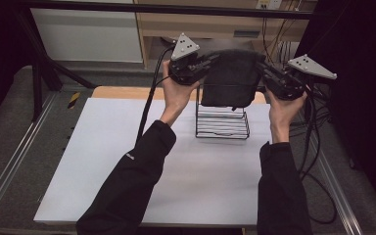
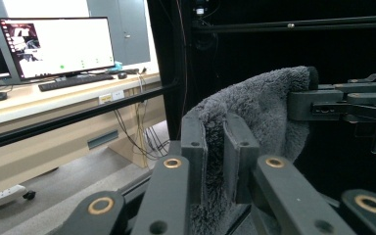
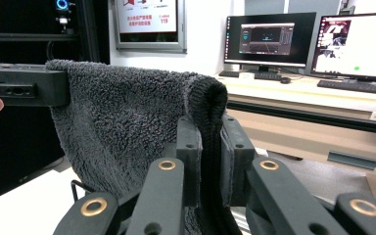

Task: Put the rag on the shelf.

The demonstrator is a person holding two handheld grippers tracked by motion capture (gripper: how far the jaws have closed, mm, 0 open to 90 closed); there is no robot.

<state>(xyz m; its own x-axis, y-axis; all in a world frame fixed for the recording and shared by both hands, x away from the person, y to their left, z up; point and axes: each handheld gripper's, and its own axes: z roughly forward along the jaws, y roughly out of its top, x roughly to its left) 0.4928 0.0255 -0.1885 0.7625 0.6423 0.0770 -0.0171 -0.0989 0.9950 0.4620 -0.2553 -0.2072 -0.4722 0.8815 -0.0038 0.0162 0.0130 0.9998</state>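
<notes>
Between the black pads of the left claw [image 2: 215, 161] sits one top corner of a dark grey fluffy fleece towel [image 1: 230, 78], the jaws pressed nearly together on the pile; the right claw [image 3: 210, 161] is clamped just as tightly on the opposite corner, where the towel's folded edge bulges over its pads. Stretched between the two claws, the cloth hangs in the air as a sagging sheet, its lower edge hanging in front of the top of a black wire rack [image 1: 223, 122] that stands on the white worktop [image 1: 127, 161] toward its far side; whether the cloth touches the rack I cannot tell. The step in hand looks like draping the towel over that rack. Next, I judge, both hands must bring the cloth level and centred above the top wire, lower together, and only then part the jaws.
</notes>
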